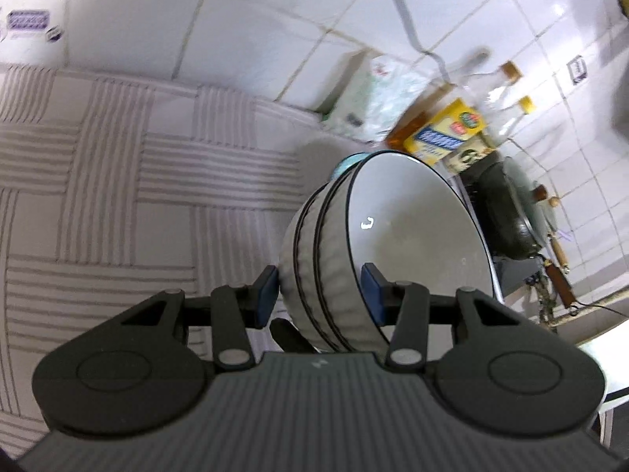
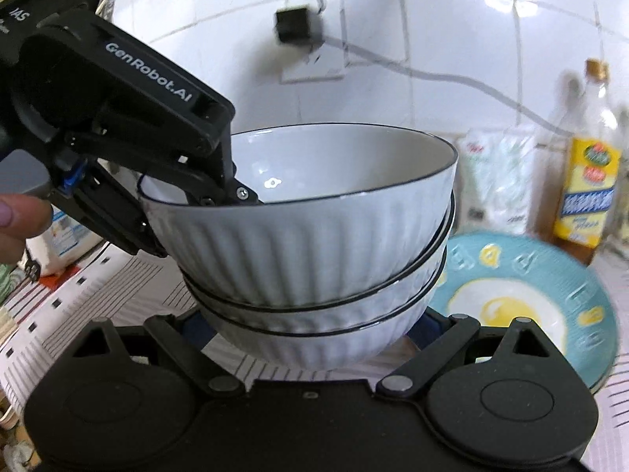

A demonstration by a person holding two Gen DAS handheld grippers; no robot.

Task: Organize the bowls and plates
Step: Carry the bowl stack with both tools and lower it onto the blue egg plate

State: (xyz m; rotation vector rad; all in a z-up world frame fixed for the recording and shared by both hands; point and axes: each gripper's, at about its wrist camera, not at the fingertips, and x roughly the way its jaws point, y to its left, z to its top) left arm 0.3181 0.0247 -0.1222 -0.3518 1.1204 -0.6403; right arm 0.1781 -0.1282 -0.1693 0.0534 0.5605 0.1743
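Stack of 3 white ribbed bowls [image 2: 314, 244] with thin dark rims, nested and lifted clear of the patterned tablecloth [image 2: 78, 295], held between 2 handheld grippers.

Left gripper [image 1: 324, 291] — angled steeply downward, jaws part-way closed on the stack: 1 blue pad [image 1: 371, 289] inside the top bowl, the other pad [image 1: 265, 295] against the ribbed outer wall, all 3 rims pinched between them. Stack seen on edge here, tipped so that the glossy interior faces right.

Right gripper [image 2: 314, 334] — tilted less steeply, set low under the stack, fingers spread to either side of the lowest bowl; fingertips hidden behind the bowl, so contact cannot be told from this view.

Seen only from the right wrist: the left gripper entering from upper left, lettered "GenRobot.AI", 1 finger hooked over the top rim; a person's fingertips [image 2: 19, 220] at the left edge; a turquoise plate [image 2: 550, 287] with a yellow-and-white centre lying on the cloth just right of the stack; a black plug [image 2: 297, 25] in a wall socket.

Seen only from the left wrist: a dark wok [image 1: 507, 216] with wooden-handled utensils at right, and a broad stretch of woven-pattern cloth at left.

Common to both: white wall tiles, a yellow-labelled bottle [image 2: 585, 181], white packets beside it.
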